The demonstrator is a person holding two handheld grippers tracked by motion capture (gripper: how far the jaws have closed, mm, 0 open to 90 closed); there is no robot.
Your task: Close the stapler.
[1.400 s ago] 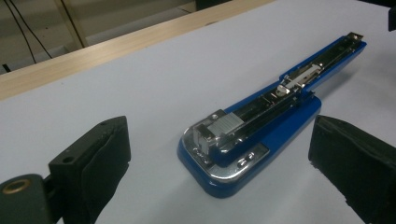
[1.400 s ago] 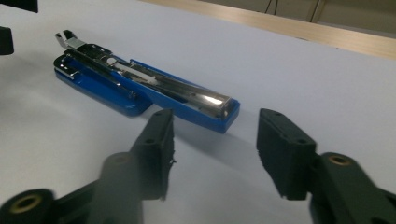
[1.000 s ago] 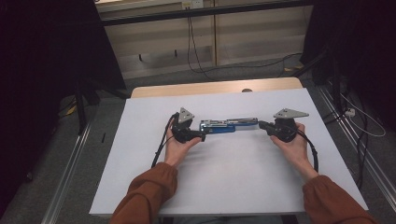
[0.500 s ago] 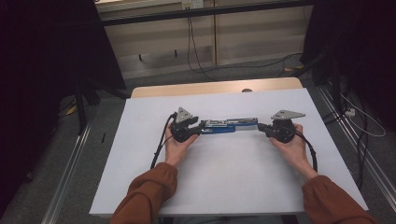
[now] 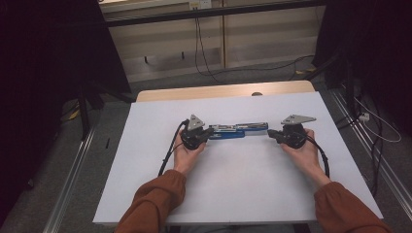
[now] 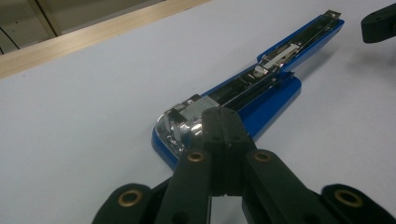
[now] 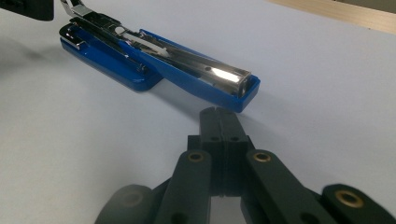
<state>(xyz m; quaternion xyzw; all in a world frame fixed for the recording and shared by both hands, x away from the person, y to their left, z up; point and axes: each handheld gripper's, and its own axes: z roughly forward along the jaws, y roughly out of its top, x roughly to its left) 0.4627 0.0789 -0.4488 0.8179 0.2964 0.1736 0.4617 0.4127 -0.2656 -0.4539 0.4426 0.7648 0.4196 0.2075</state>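
Observation:
A blue stapler [image 5: 238,130] lies swung open and flat on the white table [image 5: 233,184], its metal staple channel facing up. My left gripper [image 5: 211,132] is shut, its tips right at the stapler's [image 6: 261,88] hinged chrome end, with nothing between them. My left gripper [image 6: 223,115] shows its jaws pressed together. My right gripper [image 5: 269,135] is shut too, just short of the other end. In the right gripper view the stapler [image 7: 154,56] lies a little beyond my right gripper [image 7: 219,114], with a narrow strip of table between.
The table's wooden far edge [image 5: 223,91] lies behind the white surface. Cables [image 5: 167,153] trail from both grippers toward the person's sleeves. Dark stands and metal floor rails [image 5: 73,189] flank the table. The other gripper's black tip [image 6: 378,25] shows past the stapler.
Both hands have shifted only slightly. The right gripper has edged a little left toward the stapler's end. The stapler lies where it was.

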